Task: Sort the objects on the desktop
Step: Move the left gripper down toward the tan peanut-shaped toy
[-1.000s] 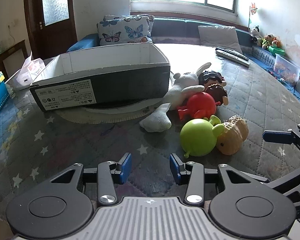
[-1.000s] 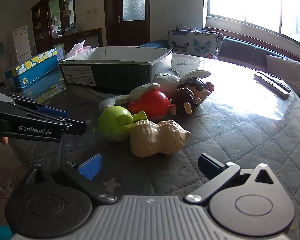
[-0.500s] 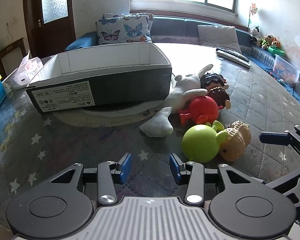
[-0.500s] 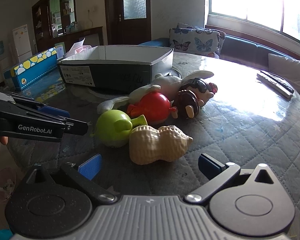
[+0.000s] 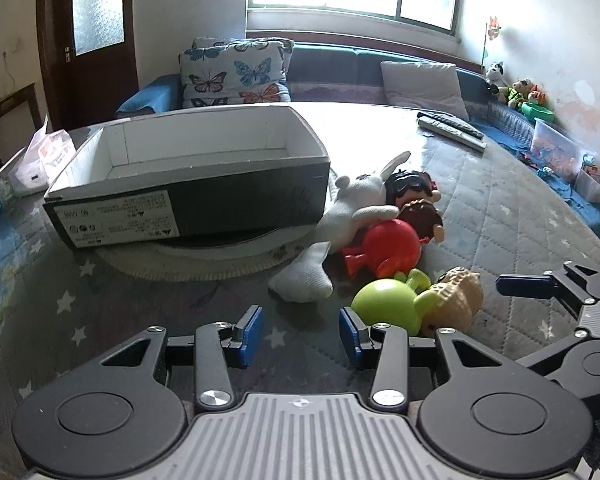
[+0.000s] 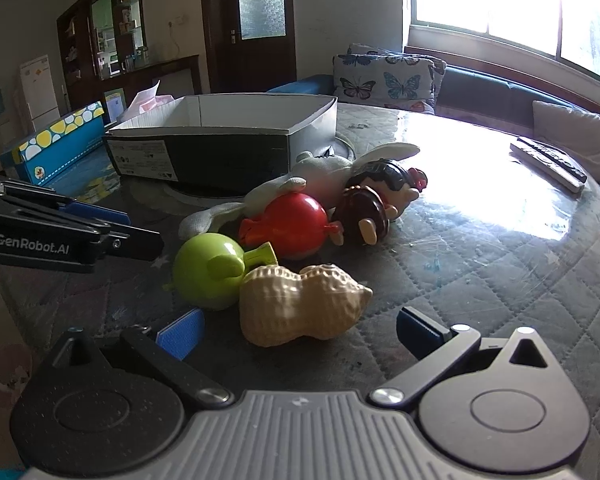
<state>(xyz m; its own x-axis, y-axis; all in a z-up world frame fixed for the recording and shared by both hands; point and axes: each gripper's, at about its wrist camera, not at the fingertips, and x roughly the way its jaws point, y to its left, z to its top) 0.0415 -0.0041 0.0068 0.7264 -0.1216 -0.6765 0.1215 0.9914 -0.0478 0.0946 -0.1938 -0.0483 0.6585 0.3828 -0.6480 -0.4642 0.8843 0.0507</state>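
Left gripper [image 5: 300, 330] apart, nothing between the blue pads, hovering over bare worktop [image 5: 140, 304] at 6 o'clock of the left wrist view. Right gripper [image 6: 296, 330] spread wide, also holding nothing; the peanut toy [image 6: 300, 304] lies just ahead of the gap between its fingers, not touched by either pad.

Largest to smallest:
- Worktop: round, covered by a quilted grey cloth with white stars.
- Shoebox [image 5: 188, 184]: open, black outside and white inside, empty as far as can be seen, at 11 o'clock of the left wrist view, sitting on a round turntable [image 5: 204, 264].
- White plush rabbit [image 5: 340, 220]: lying against the box's right end, one leg stretched toward 6 o'clock.
- Red ball toy [image 5: 392, 246]: touching the rabbit, toward 1 o'clock of the left gripper.
- Green ball toy [image 5: 388, 306]: just beside the right pad of the left gripper, touching the peanut toy.
- Peanut toy: tan, on its side, right of the green one.
- Two small dolls [image 5: 416, 196]: dark-haired, behind the red toy, pressed together.
- Remote controls [image 5: 448, 128]: well apart from the heap, at 1 o'clock near the far edge.
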